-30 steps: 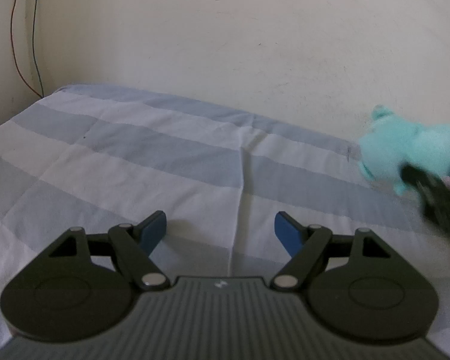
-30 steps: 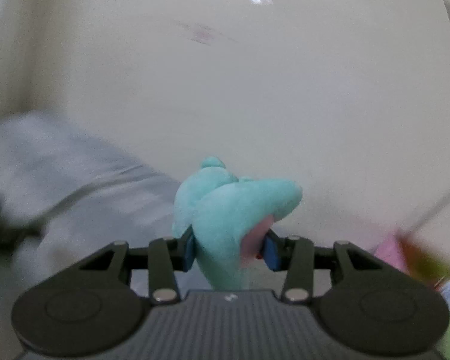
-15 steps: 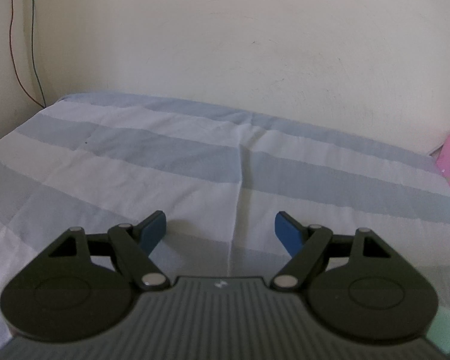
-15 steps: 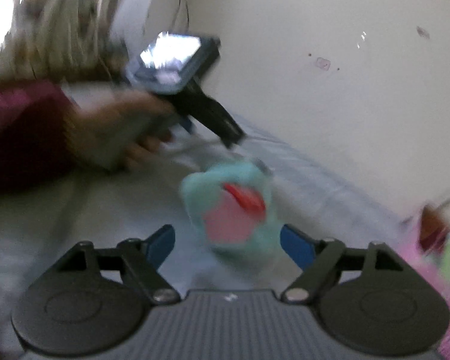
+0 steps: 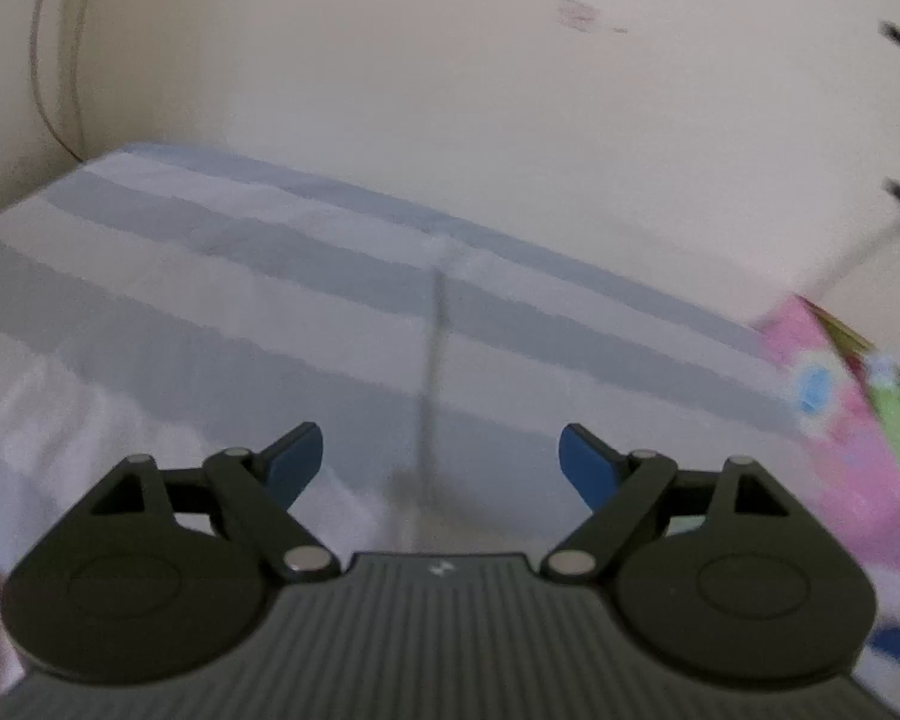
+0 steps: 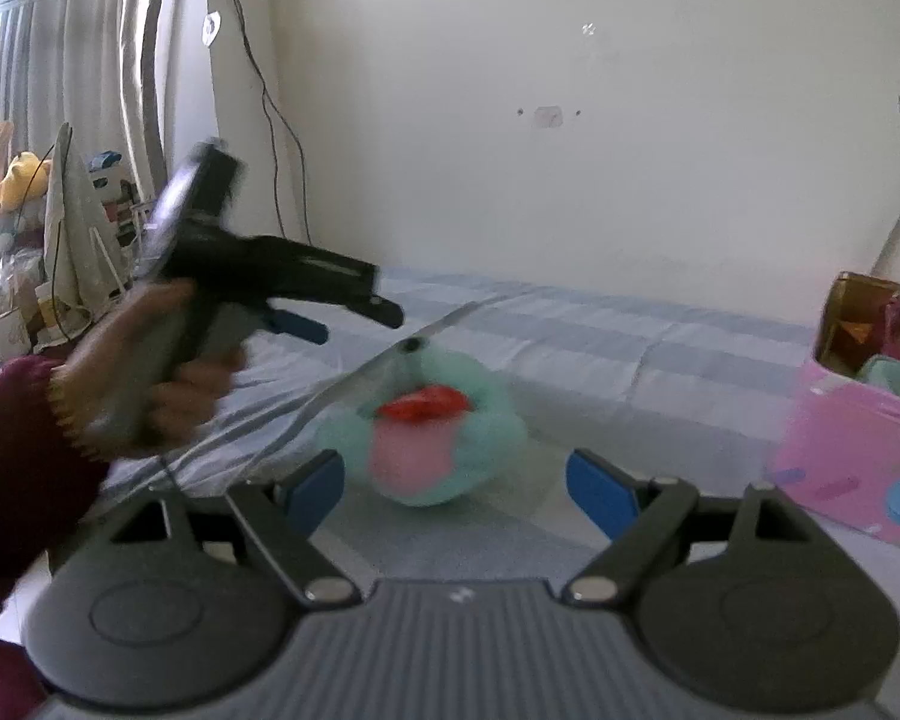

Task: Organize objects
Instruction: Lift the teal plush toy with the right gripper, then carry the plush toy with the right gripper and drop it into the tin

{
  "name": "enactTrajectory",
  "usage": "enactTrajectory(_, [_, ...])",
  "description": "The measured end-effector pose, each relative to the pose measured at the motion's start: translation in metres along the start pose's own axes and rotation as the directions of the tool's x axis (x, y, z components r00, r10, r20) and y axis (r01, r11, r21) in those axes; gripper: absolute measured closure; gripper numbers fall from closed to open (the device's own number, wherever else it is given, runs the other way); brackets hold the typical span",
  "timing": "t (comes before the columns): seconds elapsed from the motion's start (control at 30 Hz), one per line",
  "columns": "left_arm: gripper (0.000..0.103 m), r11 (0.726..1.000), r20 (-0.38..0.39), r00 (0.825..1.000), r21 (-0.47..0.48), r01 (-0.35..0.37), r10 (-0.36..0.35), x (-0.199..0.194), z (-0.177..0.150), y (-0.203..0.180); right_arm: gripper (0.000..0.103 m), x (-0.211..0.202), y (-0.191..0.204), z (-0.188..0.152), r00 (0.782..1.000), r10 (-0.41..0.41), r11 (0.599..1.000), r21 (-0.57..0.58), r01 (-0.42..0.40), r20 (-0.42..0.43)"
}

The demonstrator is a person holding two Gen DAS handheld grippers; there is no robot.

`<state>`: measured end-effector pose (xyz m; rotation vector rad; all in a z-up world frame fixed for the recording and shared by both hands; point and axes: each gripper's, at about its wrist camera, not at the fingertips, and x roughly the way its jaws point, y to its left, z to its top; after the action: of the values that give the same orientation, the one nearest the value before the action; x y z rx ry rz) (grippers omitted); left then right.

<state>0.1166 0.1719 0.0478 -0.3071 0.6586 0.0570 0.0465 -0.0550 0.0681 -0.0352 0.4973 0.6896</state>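
right tool (image 6: 450, 489) has just been spreading apart, teal plush toy (image 6: 426, 438) loose on the striped bed (image 6: 630, 348) at its 12 o'clock; left tool (image 5: 440, 459) also just widened, nothing between.

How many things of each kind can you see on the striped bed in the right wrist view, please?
Plush toys: 1, the teal plush toy
Boxes: 1, the pink box
Total: 2
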Motion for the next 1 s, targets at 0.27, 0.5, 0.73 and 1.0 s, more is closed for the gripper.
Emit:
enactTrajectory(0.27, [0.008,0.94,-0.116,0.933,-0.056,0.335,-0.34,-0.026,-0.025,-0.022,0.016,0.026,-0.005,0.009,0.999,0.031,0.999,-0.008,-0.032,-0.042])
enactTrajectory(0.5, [0.024,0.946,-0.181,0.929,-0.077,0.315,-0.324,0.002,-0.029,-0.045,0.009,0.056,-0.008,0.019,0.991,0.032,0.997,-0.065,-0.04,-0.13])
enactTrajectory(0.73, [0.049,0.92,-0.192,0.899,-0.081,0.384,-0.393,-0.003,-0.034,-0.065,0.04,0.063,-0.014,0.025,0.989,0.025,0.999,-0.029,-0.029,-0.146])
enactTrajectory(1.0, [0.049,0.842,-0.158,0.861,0.185,0.507,-0.484,-0.015,0.005,-0.202,0.04,-0.021,-0.064,0.052,0.973,-0.217,0.976,-0.013,0.219,0.079])
